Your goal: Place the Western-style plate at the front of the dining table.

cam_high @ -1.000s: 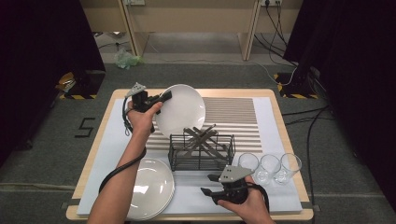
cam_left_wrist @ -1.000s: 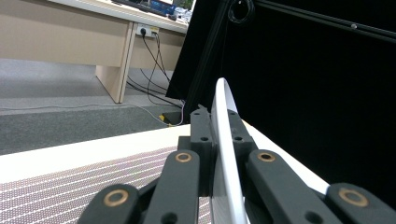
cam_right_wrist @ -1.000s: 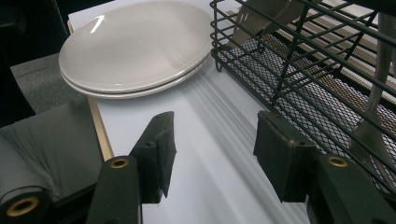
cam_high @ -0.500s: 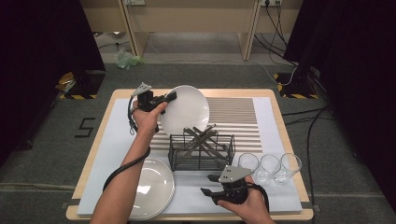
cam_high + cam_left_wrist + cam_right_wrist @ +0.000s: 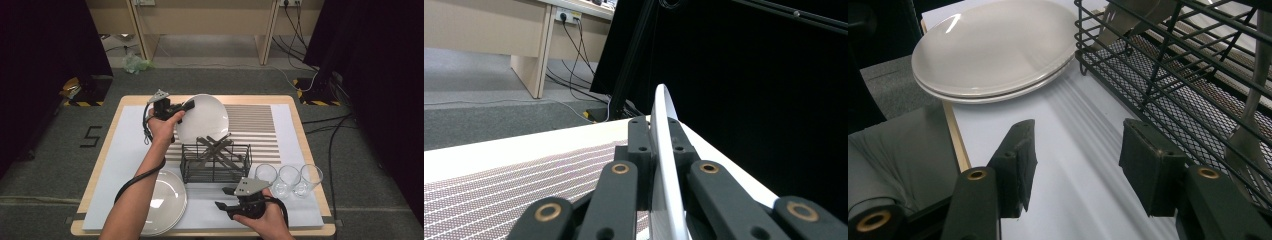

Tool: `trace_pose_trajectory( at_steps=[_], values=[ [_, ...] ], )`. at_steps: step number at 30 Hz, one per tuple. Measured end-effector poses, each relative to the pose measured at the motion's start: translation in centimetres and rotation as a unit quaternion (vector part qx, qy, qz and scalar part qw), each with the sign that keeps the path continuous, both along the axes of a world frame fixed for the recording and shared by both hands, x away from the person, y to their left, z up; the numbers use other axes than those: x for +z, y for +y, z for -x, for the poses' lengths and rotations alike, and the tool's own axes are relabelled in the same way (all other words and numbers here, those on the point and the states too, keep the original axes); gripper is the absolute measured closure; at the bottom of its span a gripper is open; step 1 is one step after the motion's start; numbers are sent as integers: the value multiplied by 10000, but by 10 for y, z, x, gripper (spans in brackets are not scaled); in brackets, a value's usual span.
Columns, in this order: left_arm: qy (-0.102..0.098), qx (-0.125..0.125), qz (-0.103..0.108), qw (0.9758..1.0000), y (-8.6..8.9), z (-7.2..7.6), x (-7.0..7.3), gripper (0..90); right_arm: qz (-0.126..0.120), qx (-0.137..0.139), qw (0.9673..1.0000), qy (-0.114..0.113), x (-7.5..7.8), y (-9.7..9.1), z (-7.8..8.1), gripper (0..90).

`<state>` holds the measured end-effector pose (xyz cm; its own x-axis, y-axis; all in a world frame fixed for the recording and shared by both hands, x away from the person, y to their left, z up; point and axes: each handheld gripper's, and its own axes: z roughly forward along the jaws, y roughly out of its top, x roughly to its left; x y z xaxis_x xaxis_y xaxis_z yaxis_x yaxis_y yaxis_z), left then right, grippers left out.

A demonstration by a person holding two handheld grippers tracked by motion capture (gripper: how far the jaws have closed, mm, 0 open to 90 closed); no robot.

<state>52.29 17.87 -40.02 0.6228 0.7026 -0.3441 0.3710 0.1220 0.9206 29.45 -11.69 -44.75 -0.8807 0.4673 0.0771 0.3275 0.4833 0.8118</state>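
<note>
black "5" marked on grey floor (image 5: 91,136)

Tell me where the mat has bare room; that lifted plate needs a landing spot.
Bare patches: the striped mat right of the lifted plate, the white mat's left strip beside the left gripper, and the near edge between the stacked plates and right gripper. Crowded: around the wire basket and three glasses.

Plate (image 5: 667,165) cut off at bottom edge in left gripper view; rack (image 5: 1193,85) cropped at right in right gripper view.
</note>
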Motion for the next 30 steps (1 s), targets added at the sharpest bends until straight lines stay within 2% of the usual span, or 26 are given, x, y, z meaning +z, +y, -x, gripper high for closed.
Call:
trace_pose_trajectory(
  at_steps=[20,24,30],
  values=[
    [180,-184,-45,9997,-13,-6,-8,849,11,15,10000,20,-1,0,0,482],
    [247,-190,13,9995,-14,-8,-10,848,14,22,10000,6,-1,0,0,482],
    [326,-236,-46,9992,-17,-11,-13,847,42,28,10000,29,-1,0,0,483]
  ],
)
